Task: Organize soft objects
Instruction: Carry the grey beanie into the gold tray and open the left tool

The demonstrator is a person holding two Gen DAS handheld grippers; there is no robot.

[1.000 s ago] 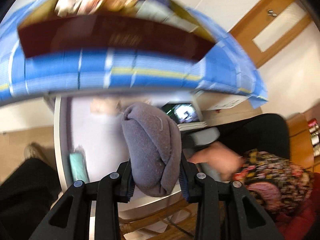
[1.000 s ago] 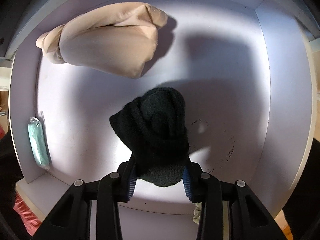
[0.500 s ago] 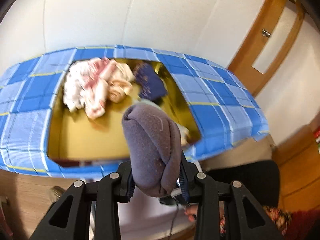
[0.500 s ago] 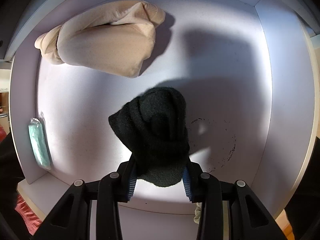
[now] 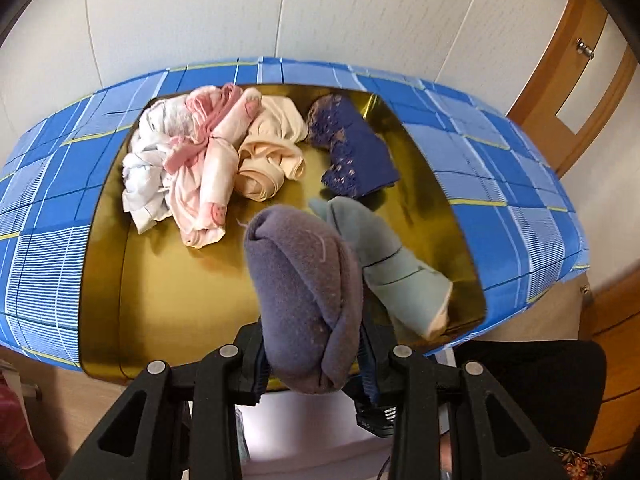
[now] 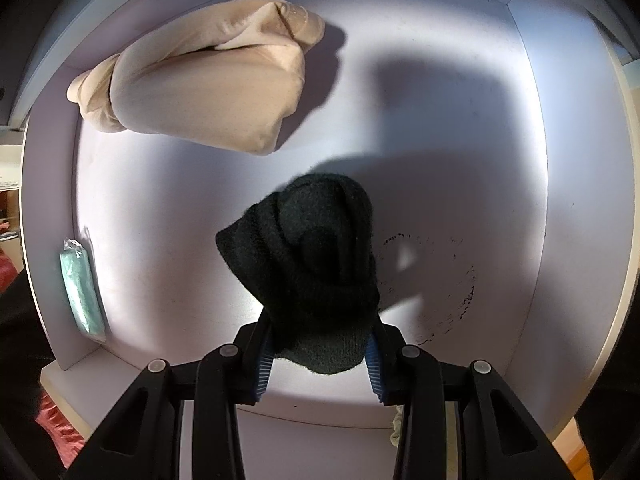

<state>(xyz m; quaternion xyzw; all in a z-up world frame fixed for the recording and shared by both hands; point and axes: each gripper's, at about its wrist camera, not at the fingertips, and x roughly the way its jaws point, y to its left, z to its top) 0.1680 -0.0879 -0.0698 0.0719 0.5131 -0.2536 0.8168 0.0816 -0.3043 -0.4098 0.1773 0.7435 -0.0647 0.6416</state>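
Note:
My left gripper (image 5: 312,364) is shut on a rolled purple-grey sock (image 5: 304,296) and hangs over a blue plaid storage box (image 5: 492,168) with a gold lining. In the box lie a pink and white bundle (image 5: 188,164), a beige roll (image 5: 268,160), a dark blue lace piece (image 5: 352,152) and a pale teal sock (image 5: 392,268). My right gripper (image 6: 320,356) is shut on a rolled black sock (image 6: 316,268) above a white drawer (image 6: 532,160). A beige rolled garment (image 6: 208,92) rests at the drawer's back left.
A teal packet in clear wrap (image 6: 82,292) lies along the drawer's left wall. Dark ring marks (image 6: 452,288) stain the drawer floor to the right. A white wall (image 5: 280,12) and a wooden door (image 5: 576,64) stand behind the box.
The left gripper has risen and swung with the purple-grey sock from beside the box to above its open top. The right gripper with the black sock has shifted only slightly over the drawer.

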